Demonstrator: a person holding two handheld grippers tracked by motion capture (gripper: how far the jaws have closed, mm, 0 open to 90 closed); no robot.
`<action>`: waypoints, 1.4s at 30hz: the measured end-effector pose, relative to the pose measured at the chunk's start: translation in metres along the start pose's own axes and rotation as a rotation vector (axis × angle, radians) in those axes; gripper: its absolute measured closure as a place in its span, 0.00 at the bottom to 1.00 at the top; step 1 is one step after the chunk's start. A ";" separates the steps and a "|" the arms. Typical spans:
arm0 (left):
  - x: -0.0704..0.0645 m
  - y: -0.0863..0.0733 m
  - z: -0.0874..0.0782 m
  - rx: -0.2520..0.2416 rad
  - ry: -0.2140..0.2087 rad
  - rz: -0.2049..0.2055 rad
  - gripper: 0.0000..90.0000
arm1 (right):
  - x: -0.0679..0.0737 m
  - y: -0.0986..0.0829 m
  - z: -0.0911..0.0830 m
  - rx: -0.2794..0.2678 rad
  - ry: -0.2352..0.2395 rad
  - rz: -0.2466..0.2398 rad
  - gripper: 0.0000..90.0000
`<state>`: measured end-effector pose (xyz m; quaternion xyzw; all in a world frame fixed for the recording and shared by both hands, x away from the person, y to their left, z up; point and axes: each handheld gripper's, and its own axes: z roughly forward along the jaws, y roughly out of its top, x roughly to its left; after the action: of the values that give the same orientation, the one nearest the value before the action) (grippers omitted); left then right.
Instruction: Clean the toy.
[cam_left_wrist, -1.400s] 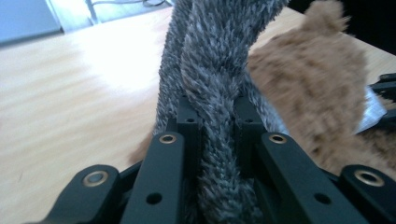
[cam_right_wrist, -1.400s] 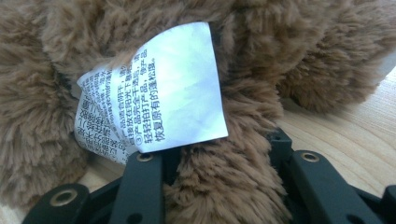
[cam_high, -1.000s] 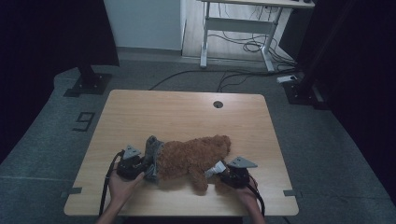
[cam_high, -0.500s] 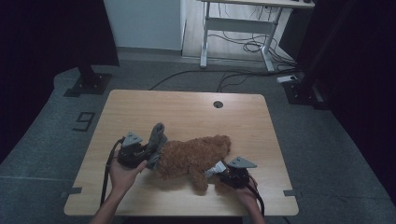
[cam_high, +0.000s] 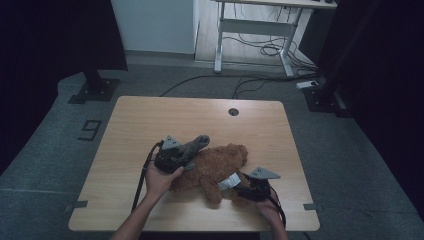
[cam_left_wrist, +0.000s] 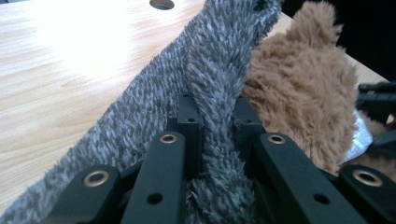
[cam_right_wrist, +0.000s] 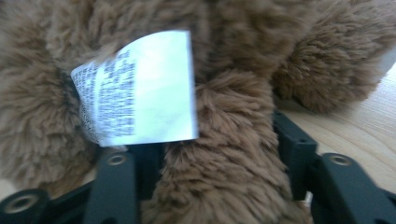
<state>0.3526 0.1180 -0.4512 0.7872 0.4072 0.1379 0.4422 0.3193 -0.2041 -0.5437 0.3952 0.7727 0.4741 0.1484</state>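
Your left gripper is clamping grey fuzzy cloth; your right gripper, at the brown teddy bear's 4 o'clock, is pinching its limb.

Left gripper: raised off the table, jaws clamped on grey cloth. Right gripper: low by the near edge, jaws closed around a brown plush limb

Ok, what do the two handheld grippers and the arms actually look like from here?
Both are dark handheld units. The left gripper and right gripper each carry a grey three-cornered plate on top and trail a black cable back toward the person. Up close, the fingers are matte black blocks on black links with brass-coloured rivets and small holes. The forearms are bare; no sleeves or gloves show.
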 end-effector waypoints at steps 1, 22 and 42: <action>-0.001 -0.004 0.000 -0.006 -0.003 0.002 0.87 | -0.002 0.001 -0.003 -0.006 0.008 0.005 0.44; 0.006 -0.036 -0.011 -0.071 -0.077 -0.055 0.88 | -0.001 0.074 0.016 0.015 0.114 0.054 0.01; 0.005 -0.006 -0.023 -0.154 -0.046 -0.065 0.88 | 0.030 0.079 0.027 -0.160 -0.076 -0.236 0.53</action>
<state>0.3391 0.1370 -0.4436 0.7402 0.4106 0.1363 0.5147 0.3530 -0.1462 -0.4861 0.3062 0.7673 0.4981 0.2633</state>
